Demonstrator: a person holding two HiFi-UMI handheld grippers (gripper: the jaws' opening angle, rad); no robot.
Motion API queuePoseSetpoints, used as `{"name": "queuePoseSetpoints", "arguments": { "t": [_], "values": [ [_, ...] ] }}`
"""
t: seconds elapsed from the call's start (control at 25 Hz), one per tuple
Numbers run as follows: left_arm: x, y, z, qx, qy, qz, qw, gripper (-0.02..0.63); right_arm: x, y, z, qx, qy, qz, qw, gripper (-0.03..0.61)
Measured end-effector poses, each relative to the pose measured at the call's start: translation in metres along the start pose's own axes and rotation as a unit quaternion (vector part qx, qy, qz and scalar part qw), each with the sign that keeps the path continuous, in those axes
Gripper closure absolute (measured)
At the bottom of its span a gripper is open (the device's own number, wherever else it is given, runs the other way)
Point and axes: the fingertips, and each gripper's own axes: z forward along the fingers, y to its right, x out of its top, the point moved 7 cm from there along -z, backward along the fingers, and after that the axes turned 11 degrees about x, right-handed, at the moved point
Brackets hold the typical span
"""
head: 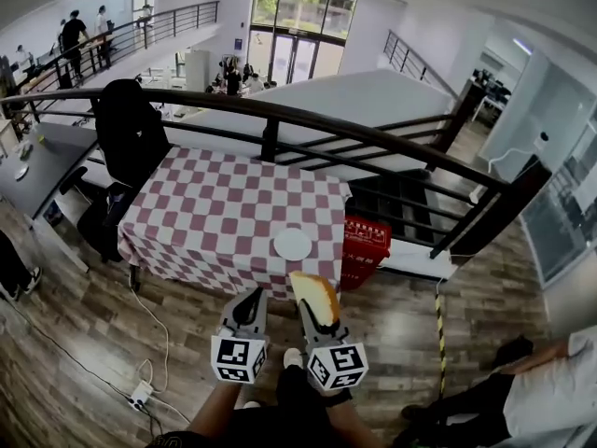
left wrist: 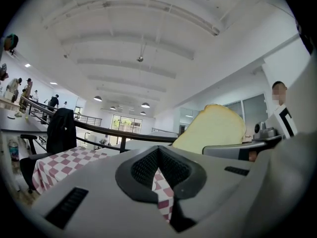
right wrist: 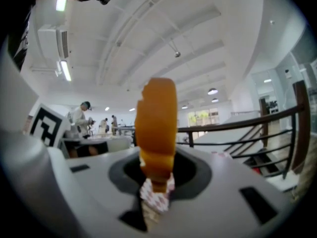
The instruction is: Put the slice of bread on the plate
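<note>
A slice of bread [head: 314, 299] with a pale crumb and brown crust stands upright, with my right gripper [head: 312, 321] shut on its lower edge. In the right gripper view the bread [right wrist: 157, 123] shows edge-on, rising out of the jaws of my right gripper [right wrist: 157, 175]. My left gripper [head: 249, 304] is beside it on the left, shut with nothing in it; its view shows its own closed pads [left wrist: 148, 165] and the bread [left wrist: 213, 128] to the right. The white plate [head: 293, 244] lies near the front edge of the red-and-white checked table [head: 215, 203], a short way ahead of both grippers.
A black office chair [head: 131, 133] stands at the table's left end and a red bag [head: 366, 241] at its right. A dark railing [head: 373, 136] runs behind the table. A cable and power strip [head: 140, 397] lie on the wooden floor at the left. A person [head: 550, 390] is at the lower right.
</note>
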Motion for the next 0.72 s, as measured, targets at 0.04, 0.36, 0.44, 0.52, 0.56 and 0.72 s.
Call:
{"name": "queuePoseSetpoints", "arguments": {
  "t": [0.04,0.36,0.44,0.52,0.56,0.72],
  "values": [
    [0.003,0.002,0.015,0.007,0.003,0.003,1.0,0.597,0.004,0.014,0.009,0.006,0.001,-0.001,1.0,0.479],
    [0.037,0.025,0.117,0.052,0.057,0.037,0.9963,0.597,0.057,0.122,0.069,0.03,0.049,-0.013,0.998,0.478],
    [0.035,0.03,0.132,0.053,0.053,0.031,0.9967,0.597,0.055,0.136,0.073,0.035,0.044,-0.01,0.998,0.478],
    [0.032,0.034,0.141,0.053,0.051,0.028,0.9969,0.597,0.05,0.143,0.074,0.039,0.035,-0.011,0.999,0.478],
    [0.032,0.037,0.144,0.052,0.052,0.029,0.9968,0.597,0.048,0.146,0.074,0.039,0.033,-0.014,0.999,0.477],
    [0.028,0.051,0.162,0.047,0.055,0.039,0.9966,0.597,0.049,0.168,0.079,0.053,0.033,-0.02,0.998,0.478]
  ]
}}
